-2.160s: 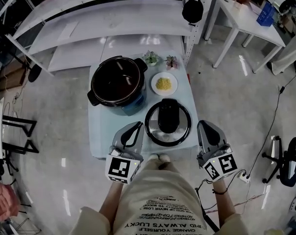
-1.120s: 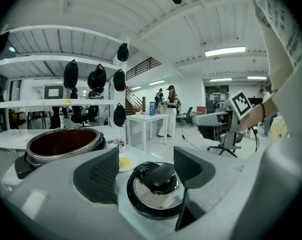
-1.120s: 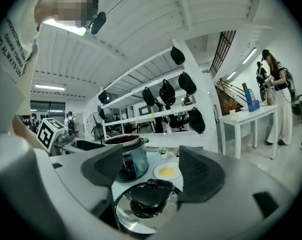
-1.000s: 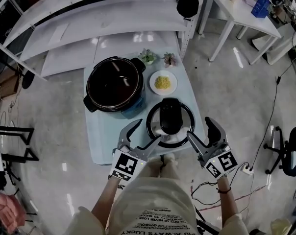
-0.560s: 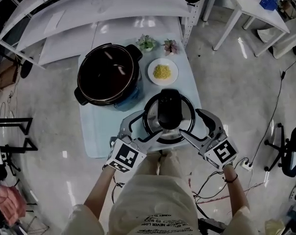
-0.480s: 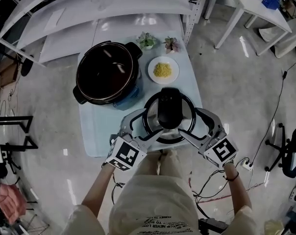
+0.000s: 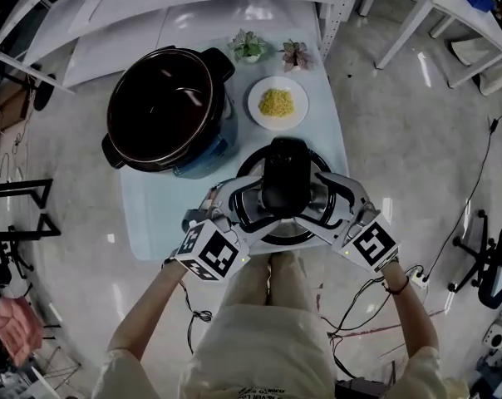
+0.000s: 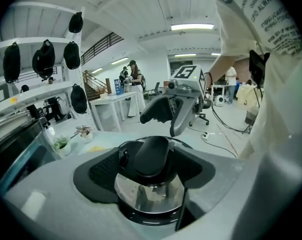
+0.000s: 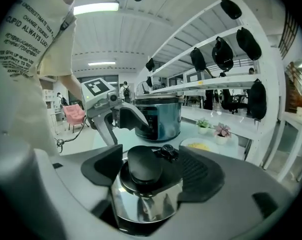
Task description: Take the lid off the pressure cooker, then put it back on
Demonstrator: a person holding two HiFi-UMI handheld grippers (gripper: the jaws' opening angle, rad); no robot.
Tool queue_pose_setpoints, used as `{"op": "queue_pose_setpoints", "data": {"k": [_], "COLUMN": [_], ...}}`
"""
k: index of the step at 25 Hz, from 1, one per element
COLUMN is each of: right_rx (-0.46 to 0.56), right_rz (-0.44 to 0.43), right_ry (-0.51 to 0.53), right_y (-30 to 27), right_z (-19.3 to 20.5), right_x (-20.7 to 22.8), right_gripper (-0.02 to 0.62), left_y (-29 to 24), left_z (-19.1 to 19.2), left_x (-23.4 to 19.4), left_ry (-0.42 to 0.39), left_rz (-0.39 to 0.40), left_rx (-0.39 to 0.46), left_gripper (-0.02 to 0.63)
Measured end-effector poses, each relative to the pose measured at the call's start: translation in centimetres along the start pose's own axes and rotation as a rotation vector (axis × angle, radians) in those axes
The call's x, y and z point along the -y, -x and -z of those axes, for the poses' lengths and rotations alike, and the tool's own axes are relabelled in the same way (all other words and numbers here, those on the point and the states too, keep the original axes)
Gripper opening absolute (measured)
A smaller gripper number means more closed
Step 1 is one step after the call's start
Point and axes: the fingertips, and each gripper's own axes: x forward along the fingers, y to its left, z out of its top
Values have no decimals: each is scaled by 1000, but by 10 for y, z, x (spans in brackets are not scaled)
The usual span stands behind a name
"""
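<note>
Both tongs have dropped from beside the person's waist and closed in on the lid, which has stayed where it lay on the table. The left tongs come at it from the left with their jaws spread wide. In the left gripper view the lid stands between them, its black handle and shiny steel dome filling the gap, and the pads do not visibly press on it. The right tongs come from the right, jaws just as wide, with the same dome and handle between them and a small black knob just behind the handle. Each pair shows in the other's view, facing it across the lid.

The lid sits flat on the near right part of the pale blue table. It is off the pot, which stands open and dark inside at the table's far left, just beside the lid. Behind the lid lies a white plate of yellow food. Past that, at the far edge, stand a green potted plant and a pinkish one. White shelves run beyond the table.
</note>
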Motion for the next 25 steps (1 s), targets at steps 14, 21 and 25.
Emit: {"op": "queue_pose_setpoints", "data": {"k": [14,21,25], "right_rx": [-56,-81,-109], "right_rz": [-182,-283,-310], "right_ry": [107,111,112], "right_y": [-32,-38,-38], "right_z": [32,36,39], "right_x": [-8,-12,-12], "right_gripper": [333,333,325], "left_y": [-42,-44,-47], "left_z": [25,26,26], "left_x": [6,10,11], "left_ry": [-78,-103,-113], "left_rz": [121,188,233], "left_rx": [-47,-51,-61], "left_gripper": [324,324,324]}}
